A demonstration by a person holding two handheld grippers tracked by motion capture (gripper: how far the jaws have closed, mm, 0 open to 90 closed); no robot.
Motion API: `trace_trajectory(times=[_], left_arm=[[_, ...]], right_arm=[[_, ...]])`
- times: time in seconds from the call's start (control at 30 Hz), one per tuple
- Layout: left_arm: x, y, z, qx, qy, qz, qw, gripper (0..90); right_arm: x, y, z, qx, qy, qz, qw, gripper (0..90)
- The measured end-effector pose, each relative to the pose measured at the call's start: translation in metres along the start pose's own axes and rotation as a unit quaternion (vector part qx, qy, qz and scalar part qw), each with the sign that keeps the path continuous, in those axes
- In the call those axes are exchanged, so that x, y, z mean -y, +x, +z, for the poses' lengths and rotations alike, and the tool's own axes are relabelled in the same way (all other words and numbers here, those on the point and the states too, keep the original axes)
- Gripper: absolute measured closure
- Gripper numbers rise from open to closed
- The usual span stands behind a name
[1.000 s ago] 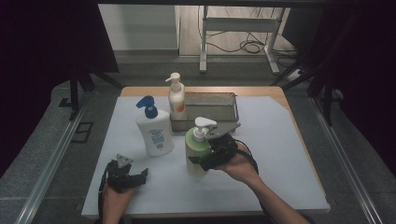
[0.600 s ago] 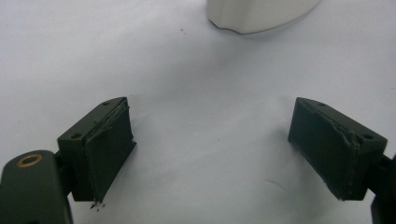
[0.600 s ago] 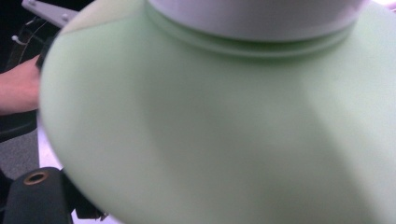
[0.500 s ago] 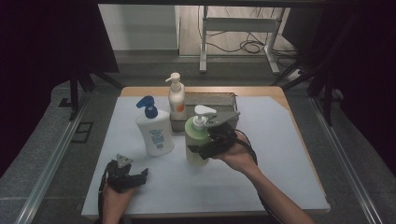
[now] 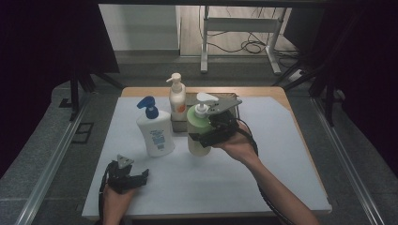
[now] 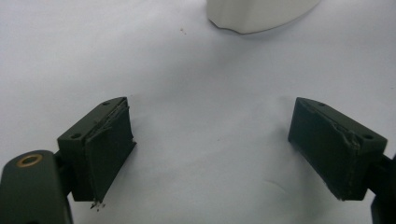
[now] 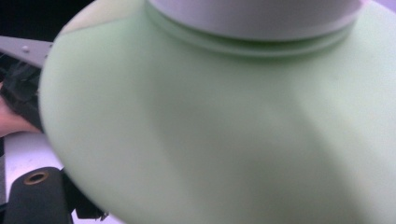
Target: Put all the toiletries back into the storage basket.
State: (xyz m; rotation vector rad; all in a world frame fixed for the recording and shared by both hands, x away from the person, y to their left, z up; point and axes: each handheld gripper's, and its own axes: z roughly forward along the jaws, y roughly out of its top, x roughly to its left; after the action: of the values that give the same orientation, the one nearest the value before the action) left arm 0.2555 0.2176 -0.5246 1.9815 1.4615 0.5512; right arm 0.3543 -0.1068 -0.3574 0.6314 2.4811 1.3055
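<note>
1. The green pump bottle is held at table centre, by the right gripper, closed around its body from the 3 o'clock side.
2. A smooth, rounded, fairly stiff plastic body is judged slippery; the broad midsection below the shoulder seems the safest hold.
3. The left gripper, jaws spread wide and empty, rests at 7 o'clock of the bottle, well apart.
4. The white bottle with the blue pump stands at its 9 o'clock.

Three pump bottles crowded the table's middle: a white blue-pump bottle, a cream bottle and a green bottle, seemingly touching a grey box behind. The near and right sheet lay open.
</note>
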Motion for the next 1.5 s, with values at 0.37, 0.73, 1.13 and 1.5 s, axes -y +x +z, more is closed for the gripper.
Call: trace_trajectory(times=[0.37, 0.73, 1.13, 1.5], left_arm=[[0.000, 0.000, 0.000, 0.001, 0.000, 0.000, 1.0000, 13.3], [0.000, 0.000, 0.000, 0.000, 0.001, 0.000, 1.0000, 13.3], [0.000, 0.000, 0.000, 0.000, 0.001, 0.000, 1.0000, 13.3], [0.000, 0.000, 0.000, 0.001, 0.000, -0.001, 1.0000, 13.3]], right_arm=[[-0.012, -0.014, 0.003, 0.021, -0.002, 0.009, 0.9997, 11.9], [-0.022, -0.030, 0.007, 0.047, -0.009, 0.023, 0.9986, 11.9], [-0.034, -0.050, 0.012, 0.076, -0.016, 0.037, 0.9963, 11.9], [-0.039, -0.067, 0.024, 0.101, -0.025, 0.051, 0.9933, 12.0]])
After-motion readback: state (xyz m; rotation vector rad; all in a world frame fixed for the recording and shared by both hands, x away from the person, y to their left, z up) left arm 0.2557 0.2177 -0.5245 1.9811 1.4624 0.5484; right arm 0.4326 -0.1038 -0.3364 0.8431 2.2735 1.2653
